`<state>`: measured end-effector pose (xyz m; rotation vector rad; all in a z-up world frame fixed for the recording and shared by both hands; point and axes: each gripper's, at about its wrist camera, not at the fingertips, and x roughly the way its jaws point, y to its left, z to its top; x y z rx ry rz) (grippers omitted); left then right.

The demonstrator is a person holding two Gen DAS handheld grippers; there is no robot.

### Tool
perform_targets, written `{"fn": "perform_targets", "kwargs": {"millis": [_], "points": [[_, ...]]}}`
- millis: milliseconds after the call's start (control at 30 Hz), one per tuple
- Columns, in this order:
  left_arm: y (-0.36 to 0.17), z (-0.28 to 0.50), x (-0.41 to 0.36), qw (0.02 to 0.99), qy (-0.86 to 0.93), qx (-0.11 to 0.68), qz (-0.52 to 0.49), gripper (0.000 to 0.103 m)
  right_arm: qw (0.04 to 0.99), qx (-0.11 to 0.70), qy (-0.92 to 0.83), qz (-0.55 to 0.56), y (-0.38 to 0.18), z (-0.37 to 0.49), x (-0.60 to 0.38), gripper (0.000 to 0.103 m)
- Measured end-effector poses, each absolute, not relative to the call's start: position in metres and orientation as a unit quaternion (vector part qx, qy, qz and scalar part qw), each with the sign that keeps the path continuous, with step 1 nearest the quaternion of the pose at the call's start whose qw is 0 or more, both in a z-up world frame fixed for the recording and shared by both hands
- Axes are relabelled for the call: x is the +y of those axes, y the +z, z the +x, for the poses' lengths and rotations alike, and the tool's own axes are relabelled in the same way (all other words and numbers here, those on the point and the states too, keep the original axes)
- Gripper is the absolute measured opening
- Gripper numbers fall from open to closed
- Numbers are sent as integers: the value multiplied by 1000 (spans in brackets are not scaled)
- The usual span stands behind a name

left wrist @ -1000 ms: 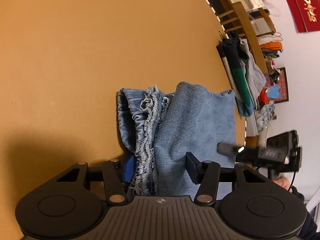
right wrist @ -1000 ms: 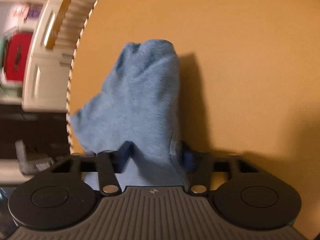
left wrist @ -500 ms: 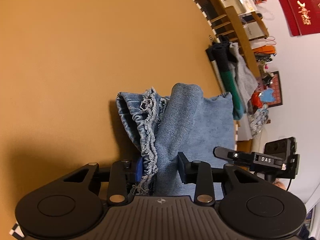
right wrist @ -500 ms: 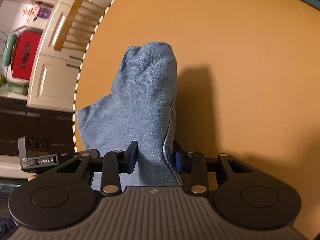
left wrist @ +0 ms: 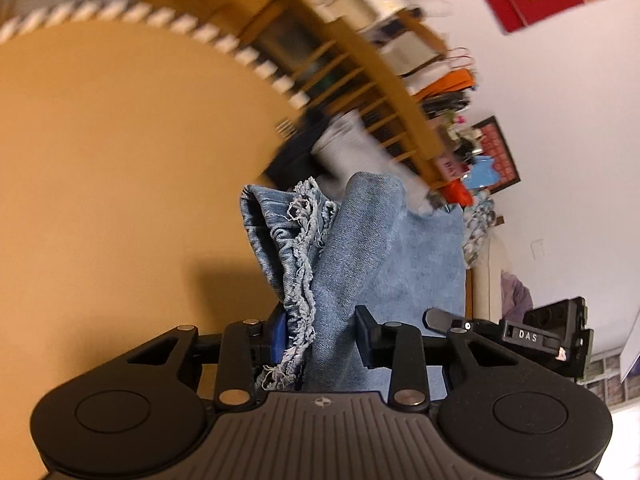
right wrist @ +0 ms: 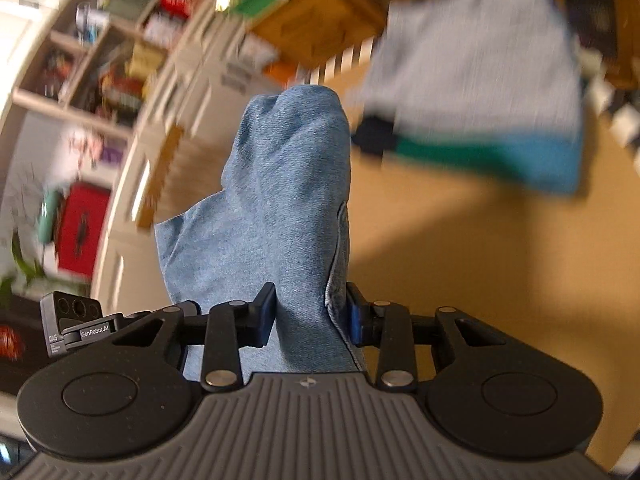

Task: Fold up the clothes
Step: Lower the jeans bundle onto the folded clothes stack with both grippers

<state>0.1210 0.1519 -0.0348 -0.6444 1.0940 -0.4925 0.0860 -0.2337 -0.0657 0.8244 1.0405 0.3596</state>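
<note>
1. Denim shorts (left wrist: 356,248) hang bunched between both grippers, above a tan table (left wrist: 120,184).
2. Left gripper (left wrist: 320,336) has its jaws pinched on the frayed hem (left wrist: 300,280) and a fold of blue denim.
3. Right gripper (right wrist: 310,312) has its jaws clamped on another fold of the same shorts, a stitched seam (right wrist: 336,280) just beside its right pad.
4. Folded clothes (right wrist: 492,120), grey, green and blue, lie blurred at the table's far edge.
5. Wooden shelves (left wrist: 360,64) stand beyond the table.

Close wrist views, denim (left wrist: 352,248) shared
</note>
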Motion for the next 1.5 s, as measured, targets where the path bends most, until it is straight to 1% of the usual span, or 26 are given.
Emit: {"fn": "perform_targets", "kwargs": {"millis": [100,233,367,567,667,700,733,767,833,867,900,933,1000,1067,1100,1167,1233,1300,1333,1367,1400,1433,1500], "points": [[-15,180,111,781,-242,501,-285,36,785,453,138,399,-47,122,-280,36],[-12,254,52,779,-248,512,-265,36,779,441,94,436,-58,164,-338,36],[-33,315,2,779,-240,530,-235,36,763,443,56,467,-102,197,-366,36],[-101,356,-18,768,-215,562,-220,36,733,443,43,514,-183,222,-390,36],[-132,363,-10,761,-201,571,-234,38,725,442,56,525,-204,227,-388,41],[-141,363,-6,758,-195,573,-244,42,723,441,62,529,-209,229,-387,46],[-149,363,-1,755,-189,574,-254,45,719,444,64,531,-213,232,-386,52],[-151,362,4,752,-188,575,-261,51,713,451,64,533,-215,233,-384,57],[-154,360,13,747,-187,576,-276,56,705,460,63,537,-213,230,-383,59],[-147,360,18,749,-185,574,-274,57,709,463,62,529,-205,226,-385,59],[-139,360,23,752,-183,573,-272,55,721,463,61,512,-192,219,-388,57],[-120,357,27,772,-184,557,-247,55,744,458,60,484,-174,214,-390,56],[-82,351,32,812,-190,517,-192,57,810,430,57,394,-126,205,-389,56],[-47,342,22,849,-211,457,-160,61,866,389,57,308,-84,203,-379,53],[-42,338,7,859,-227,435,-144,61,884,374,59,274,-70,208,-370,51],[-34,331,-27,876,-258,393,-112,61,905,368,59,206,-62,227,-345,47],[-53,330,-63,885,-259,379,-77,61,906,387,55,165,-77,247,-322,37],[-86,338,-80,877,-235,414,-71,51,894,412,50,171,-102,260,-312,31],[-103,342,-84,871,-221,432,-71,48,890,417,43,178,-111,262,-312,29],[-115,343,-80,873,-211,433,-69,33,889,420,35,179,-119,263,-312,26],[-126,345,-76,876,-201,432,-67,11,888,423,28,178,-128,264,-313,19],[-138,346,-72,879,-191,431,-65,3,886,426,23,179,-135,264,-315,15],[-149,350,-61,873,-191,437,-101,4,885,428,18,184,-147,263,-319,10]]}}
